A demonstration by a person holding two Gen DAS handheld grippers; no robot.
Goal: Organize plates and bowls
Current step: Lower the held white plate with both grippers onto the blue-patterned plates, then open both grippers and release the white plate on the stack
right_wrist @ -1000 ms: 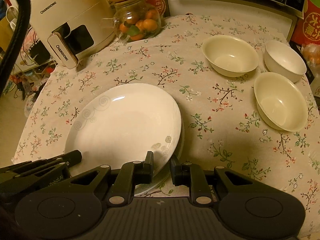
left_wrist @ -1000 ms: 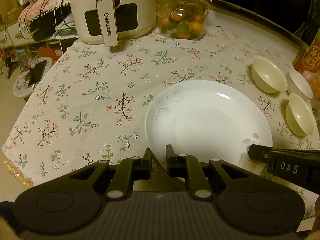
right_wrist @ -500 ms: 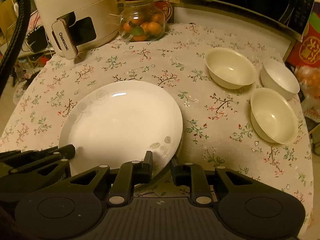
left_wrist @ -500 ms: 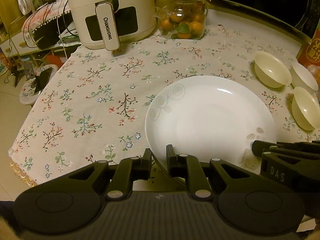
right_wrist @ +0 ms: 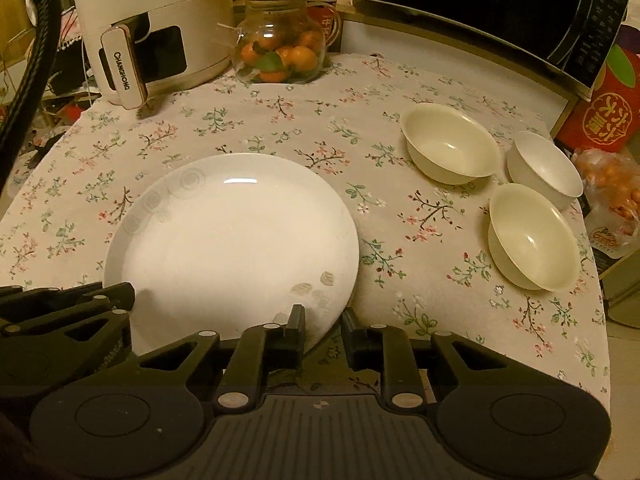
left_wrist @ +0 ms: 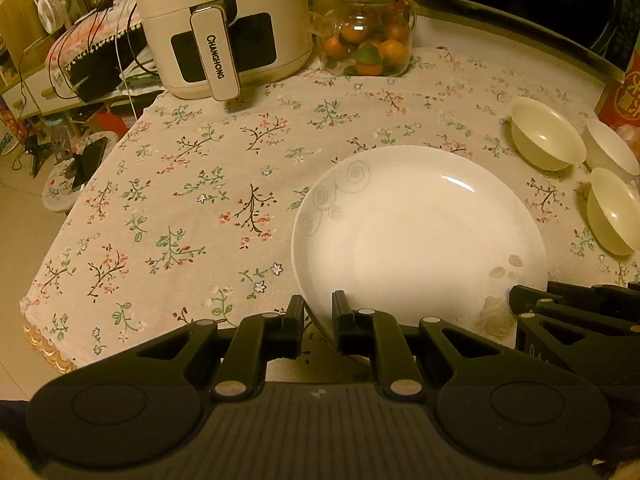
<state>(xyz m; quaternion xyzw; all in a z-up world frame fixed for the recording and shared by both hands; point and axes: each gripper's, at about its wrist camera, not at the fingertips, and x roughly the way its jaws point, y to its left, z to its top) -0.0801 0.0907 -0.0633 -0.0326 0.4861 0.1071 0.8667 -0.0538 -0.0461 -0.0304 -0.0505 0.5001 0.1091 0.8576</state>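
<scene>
A large white plate [left_wrist: 416,240] with grey swirls lies on the flowered tablecloth [left_wrist: 192,208]. My left gripper [left_wrist: 316,312] is shut on its near left rim. My right gripper [right_wrist: 322,320] is shut on the near right rim of the same plate [right_wrist: 232,240]. Each gripper shows in the other's view: the right one [left_wrist: 520,304] and the left one [right_wrist: 124,292], both at the plate's edge. Three bowls stand to the right: a cream one [right_wrist: 450,152], a white one [right_wrist: 544,168] and a nearer cream one [right_wrist: 532,236].
A white air fryer [right_wrist: 152,20] and a glass jar of oranges [right_wrist: 280,52] stand at the back of the table. A black microwave [right_wrist: 480,8] is at the back right, beside a red box [right_wrist: 608,116]. The table's edges fall off on the left and right.
Both grippers keep their hold on the plate. The right wrist view has tilted and rolled, showing more of the far table. A second rim under the plate's right edge no longer shows.
</scene>
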